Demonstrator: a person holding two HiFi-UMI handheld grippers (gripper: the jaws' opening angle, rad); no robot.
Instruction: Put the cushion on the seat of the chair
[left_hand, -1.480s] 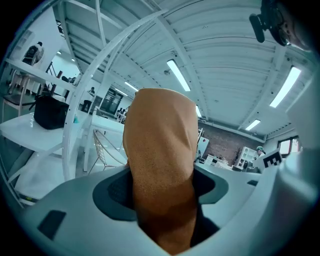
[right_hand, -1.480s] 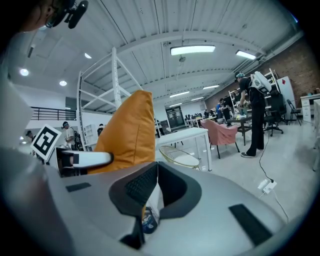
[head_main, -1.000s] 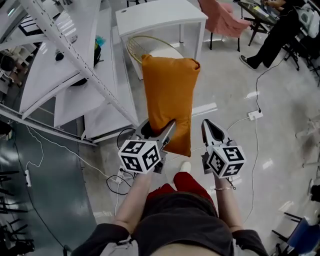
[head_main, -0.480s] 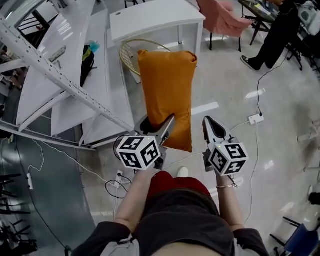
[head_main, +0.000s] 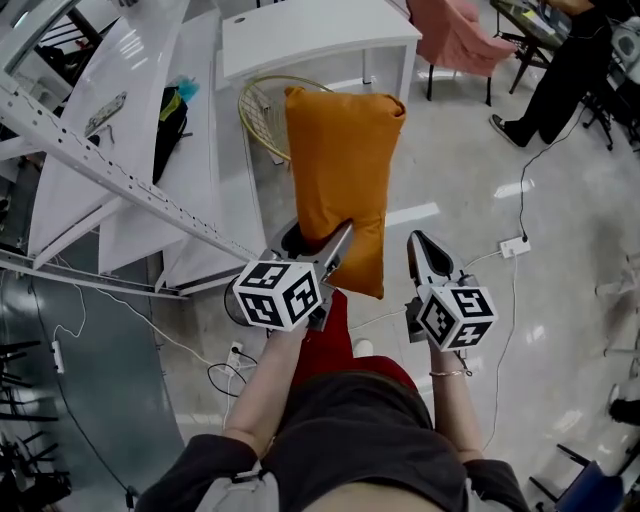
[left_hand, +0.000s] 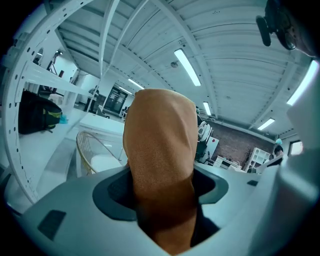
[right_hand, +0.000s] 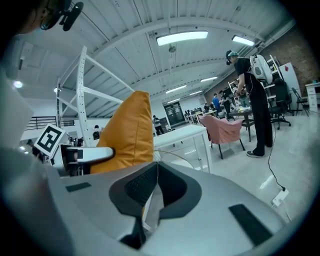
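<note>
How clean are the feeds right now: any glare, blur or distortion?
Head view: sharp, light streaks glaring off the glossy floor. Left gripper view: heavy fisheye, dark corners, the cushion blocking the middle. Right gripper view: same fisheye bending, ceiling light blown out, no blur.

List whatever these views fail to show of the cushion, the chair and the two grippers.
- Chair seat: in the head view the orange cushion covers most of it, so only the wire back shows.
- Left gripper contact faces: in the left gripper view they are buried in the cushion it clamps.
- Cushion's full shape: in the right gripper view only one edge shows, beyond the shut, empty right gripper.
</note>
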